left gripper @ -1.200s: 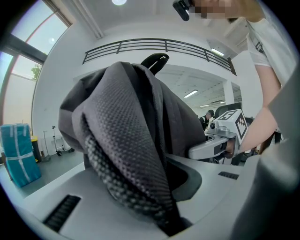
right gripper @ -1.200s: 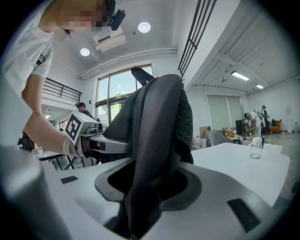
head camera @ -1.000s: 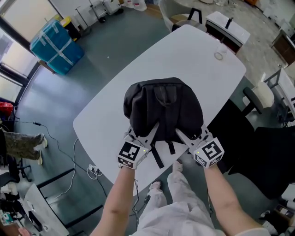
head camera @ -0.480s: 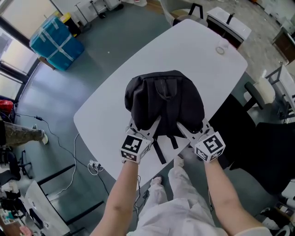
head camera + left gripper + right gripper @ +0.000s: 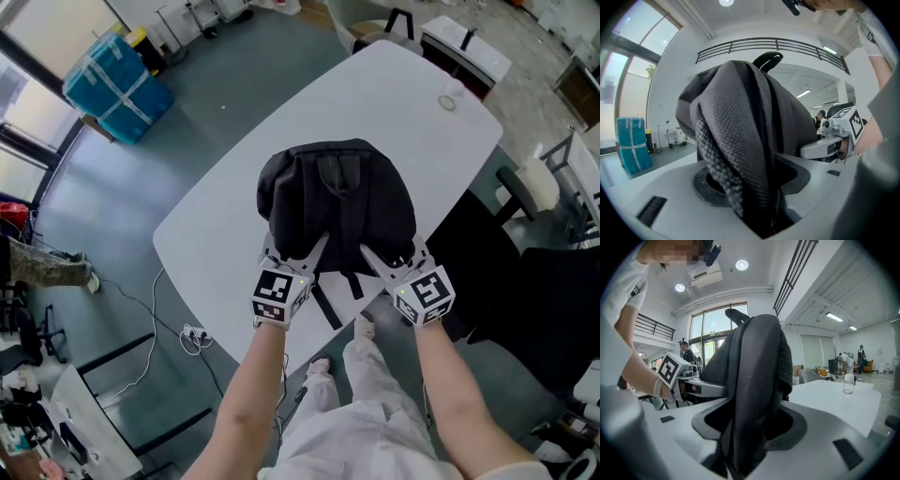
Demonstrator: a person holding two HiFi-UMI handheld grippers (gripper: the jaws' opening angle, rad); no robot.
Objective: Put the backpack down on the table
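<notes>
The black backpack (image 5: 337,202) stands on the white table (image 5: 216,225) near its front edge, straps facing me. My left gripper (image 5: 295,255) has the left shoulder strap (image 5: 740,154) running between its jaws. My right gripper (image 5: 389,255) has the right strap (image 5: 754,394) between its jaws. The jaws of both are opening, and dark gaps show beside each strap, which hangs loose rather than pinched. Each gripper view shows the other gripper beside the bag: the right gripper (image 5: 829,140) and the left gripper (image 5: 689,385).
A small clear jar (image 5: 451,99) stands at the table's far end. Chairs (image 5: 464,52) sit beyond it and a black chair (image 5: 525,309) stands to the right. On the floor at left are a blue wrapped box (image 5: 117,89) and cables (image 5: 192,337).
The backpack has settled a little farther onto the table and looks more squat. Both grippers stayed at its straps with hardly any shift.
</notes>
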